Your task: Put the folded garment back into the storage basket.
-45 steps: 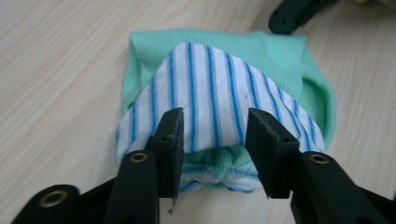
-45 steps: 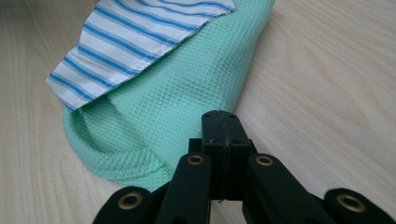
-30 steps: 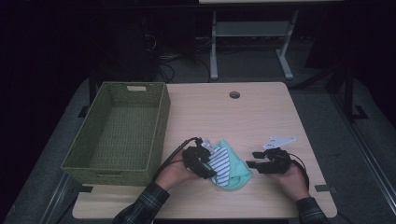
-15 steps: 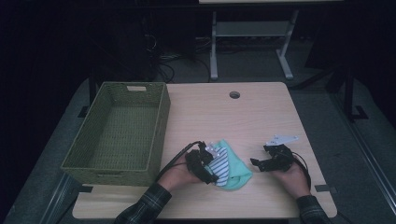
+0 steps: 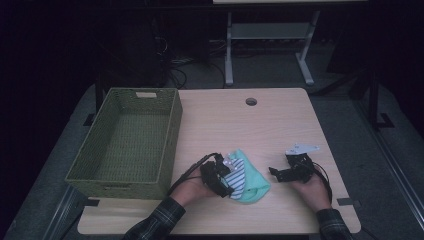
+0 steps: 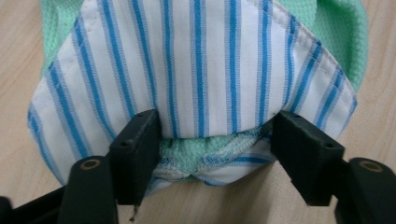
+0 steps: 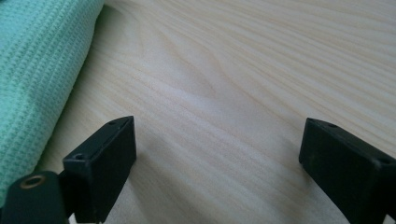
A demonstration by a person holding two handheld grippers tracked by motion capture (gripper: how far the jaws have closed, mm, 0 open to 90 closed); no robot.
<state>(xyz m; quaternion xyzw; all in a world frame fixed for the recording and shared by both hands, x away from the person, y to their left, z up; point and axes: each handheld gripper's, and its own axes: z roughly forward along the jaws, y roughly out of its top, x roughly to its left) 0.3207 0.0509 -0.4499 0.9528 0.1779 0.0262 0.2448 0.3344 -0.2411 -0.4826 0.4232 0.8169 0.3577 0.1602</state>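
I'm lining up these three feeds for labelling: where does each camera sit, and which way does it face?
High view: above the person's side, facing forward and down on the table, green basket, both forearms and hand-held grippers.
Left gripper view: rides the left hand-held gripper, its jaws open around the striped cloth.
Right gripper view: rides the right hand-held gripper, jaws open over bare wood.
Shared: the mint cloth.

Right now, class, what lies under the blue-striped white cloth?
Under the striped cloth lies a green knitted cloth, showing past its edges and between the open left gripper jaws. How far the green runs beneath is covered.
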